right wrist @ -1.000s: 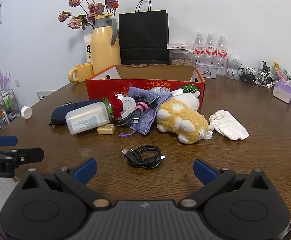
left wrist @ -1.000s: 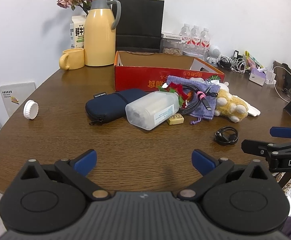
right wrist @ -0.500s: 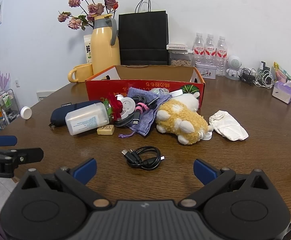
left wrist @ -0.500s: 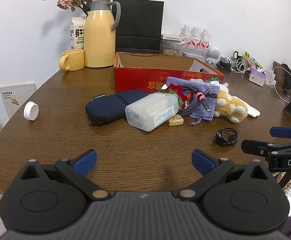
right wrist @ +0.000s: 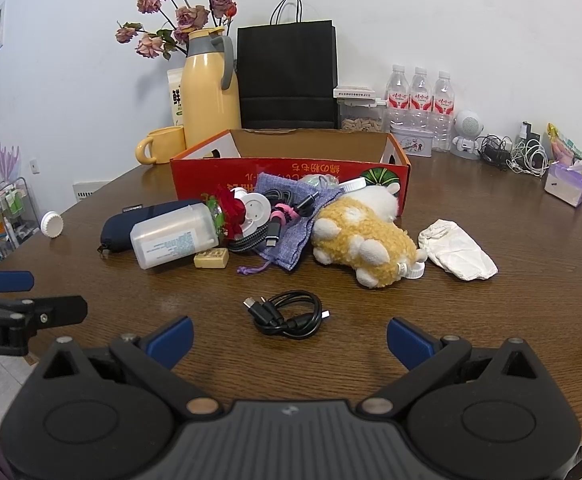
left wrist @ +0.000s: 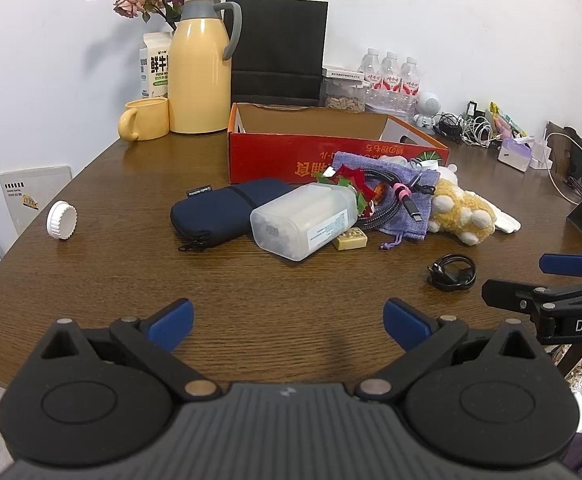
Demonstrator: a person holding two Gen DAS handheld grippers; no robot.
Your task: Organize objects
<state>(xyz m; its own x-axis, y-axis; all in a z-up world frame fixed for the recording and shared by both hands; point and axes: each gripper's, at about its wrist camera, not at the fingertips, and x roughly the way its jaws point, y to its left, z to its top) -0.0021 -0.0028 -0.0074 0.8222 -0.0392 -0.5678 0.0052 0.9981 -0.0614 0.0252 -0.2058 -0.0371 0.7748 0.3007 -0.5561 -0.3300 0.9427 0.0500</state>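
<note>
Hovering over the near edge of the wooden table (left wrist: 91,184), the left gripper (left wrist: 287,326) and the right gripper (right wrist: 289,340) both stand released, jaws wide, holding nothing. The coiled black cable (right wrist: 287,314) lies just ahead of the right gripper. Behind it, a frosted plastic container (right wrist: 175,234), navy pouch (left wrist: 219,210), purple drawstring bag (right wrist: 287,240) and plush toy (right wrist: 365,246) crowd against the red cardboard box (right wrist: 291,170).

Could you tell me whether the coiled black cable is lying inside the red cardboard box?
No, the coiled black cable lies on the bare wooden table, well in front of the red cardboard box and apart from it.
</note>
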